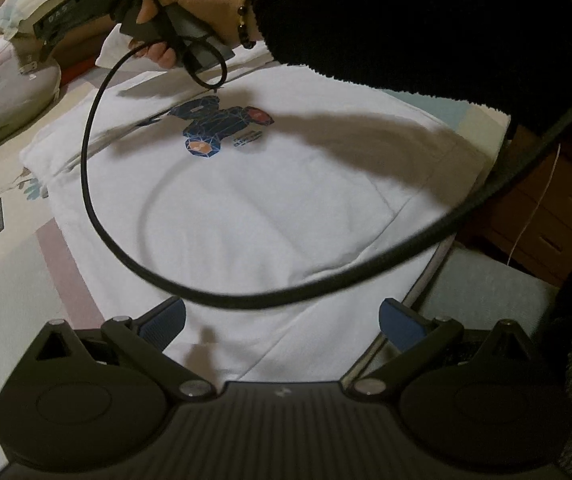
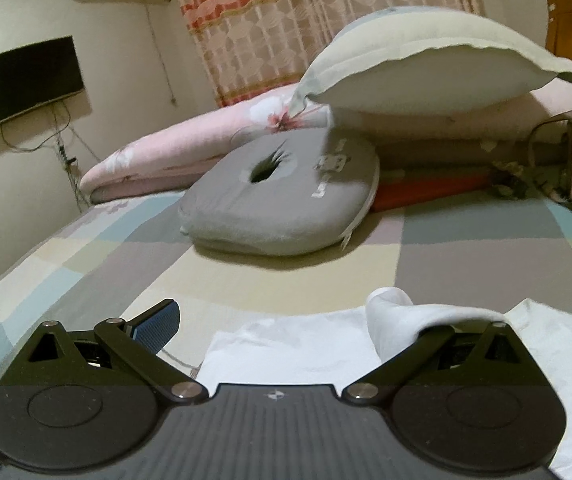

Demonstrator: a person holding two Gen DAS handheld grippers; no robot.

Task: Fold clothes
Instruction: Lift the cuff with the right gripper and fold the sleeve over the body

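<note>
Tongs first, left to right. Left tongs (image 1: 282, 322): released, jaws wide apart, poised over the near hem of the white T-shirt (image 1: 246, 208), gripping nothing. Shirt lies flat, print up, on the patchwork bed (image 2: 246, 272). Right tongs (image 2: 286, 324): jaws spread, a roll of the shirt's white cloth draped over one finger, not pinched. Judgement: thin cotton, light, limp, not fragile; it will sag and crease. Best hold: hem corners or shoulder seams.
</note>
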